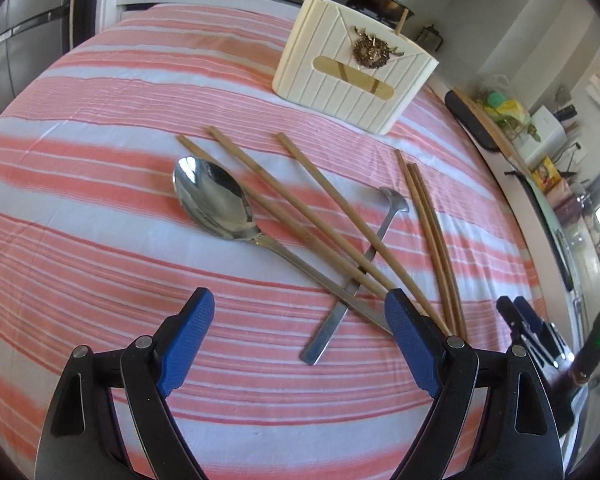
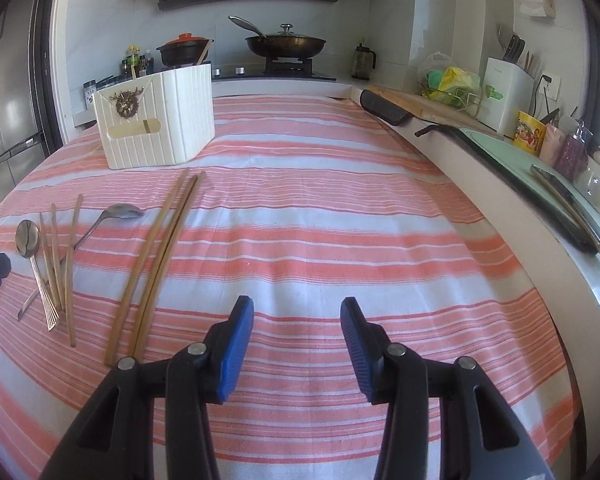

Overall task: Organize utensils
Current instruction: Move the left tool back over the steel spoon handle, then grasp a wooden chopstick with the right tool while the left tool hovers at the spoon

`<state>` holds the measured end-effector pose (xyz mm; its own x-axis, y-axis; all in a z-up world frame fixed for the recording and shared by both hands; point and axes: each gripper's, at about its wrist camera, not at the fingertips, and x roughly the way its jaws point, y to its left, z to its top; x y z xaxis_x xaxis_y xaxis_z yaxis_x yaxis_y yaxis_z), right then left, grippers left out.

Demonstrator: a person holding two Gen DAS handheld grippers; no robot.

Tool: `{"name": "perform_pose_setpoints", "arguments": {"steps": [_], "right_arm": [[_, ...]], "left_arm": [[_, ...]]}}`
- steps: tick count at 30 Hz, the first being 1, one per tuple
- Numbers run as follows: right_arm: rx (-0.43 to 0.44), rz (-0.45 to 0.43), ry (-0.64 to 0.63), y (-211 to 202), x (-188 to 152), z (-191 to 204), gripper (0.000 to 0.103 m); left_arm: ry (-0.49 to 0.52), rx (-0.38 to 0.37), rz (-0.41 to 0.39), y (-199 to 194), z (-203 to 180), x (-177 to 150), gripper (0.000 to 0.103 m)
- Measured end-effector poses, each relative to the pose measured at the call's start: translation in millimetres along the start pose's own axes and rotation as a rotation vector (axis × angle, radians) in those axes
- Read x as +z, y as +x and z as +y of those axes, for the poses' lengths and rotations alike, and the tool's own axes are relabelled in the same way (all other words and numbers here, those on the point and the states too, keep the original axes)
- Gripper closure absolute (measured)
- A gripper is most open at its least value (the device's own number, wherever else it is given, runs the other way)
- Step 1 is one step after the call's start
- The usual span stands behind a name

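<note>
A large steel spoon (image 1: 216,204) lies on the striped cloth, crossed by three wooden chopsticks (image 1: 316,216) and a small steel ladle-spoon (image 1: 364,264). Another group of chopsticks (image 1: 432,232) lies to the right. A cream ribbed utensil holder (image 1: 352,68) stands behind, with two sticks in it. My left gripper (image 1: 300,312) is open, above the handle ends of the utensils. My right gripper (image 2: 298,320) is open and empty over bare cloth, right of the chopstick group (image 2: 156,256). The holder (image 2: 156,120) and spoons (image 2: 28,236) show at left.
The striped cloth (image 2: 340,216) covers the whole table. A counter with a stove, pans (image 2: 286,44), knife block (image 2: 504,92) and jars runs behind and along the right edge. A fridge (image 2: 8,120) stands at left. The right gripper shows in the left wrist view (image 1: 528,324).
</note>
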<state>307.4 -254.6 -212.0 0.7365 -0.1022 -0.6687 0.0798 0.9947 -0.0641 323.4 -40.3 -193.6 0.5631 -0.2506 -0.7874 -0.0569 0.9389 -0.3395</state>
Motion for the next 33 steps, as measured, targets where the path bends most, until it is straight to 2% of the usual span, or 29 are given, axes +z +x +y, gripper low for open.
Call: {"name": "perform_pose_setpoints", "arguments": {"steps": [3, 6, 10, 20, 25, 28, 31, 33], "right_arm": [[0.005, -0.002, 0.006, -0.2, -0.1, -0.8, 0.057], [0.010, 0.000, 0.020, 0.2, -0.4, -3.4, 0.057], [0.009, -0.004, 0.027, -0.1, -0.3, -3.9, 0.057], [-0.005, -0.002, 0.031, 0.0, -0.7, -3.3, 0.057], [-0.020, 0.007, 0.018, 1.7, -0.2, -0.2, 0.057], [-0.024, 0.013, 0.016, 2.4, -0.1, 0.7, 0.057], [0.002, 0.037, 0.025, 4.9, 1.4, -0.8, 0.057], [0.068, 0.069, 0.051, 4.7, 6.8, -1.8, 0.057]], "left_arm": [[-0.002, 0.102, -0.011, 13.4, -5.8, 3.8, 0.015], [0.038, 0.205, -0.041, 21.7, -12.0, 3.5, 0.015], [0.092, 0.278, -0.046, 27.8, -18.6, 0.5, 0.015], [0.165, 0.238, 0.031, 6.7, 20.9, -2.4, 0.013], [0.163, 0.222, 0.032, -3.5, 41.5, -3.7, 0.012], [0.204, 0.228, 0.035, -4.4, 42.7, -6.7, 0.012], [0.233, 0.240, 0.031, -5.1, 41.7, -10.6, 0.012], [0.237, 0.240, 0.024, -4.9, 41.9, -11.5, 0.011]]}}
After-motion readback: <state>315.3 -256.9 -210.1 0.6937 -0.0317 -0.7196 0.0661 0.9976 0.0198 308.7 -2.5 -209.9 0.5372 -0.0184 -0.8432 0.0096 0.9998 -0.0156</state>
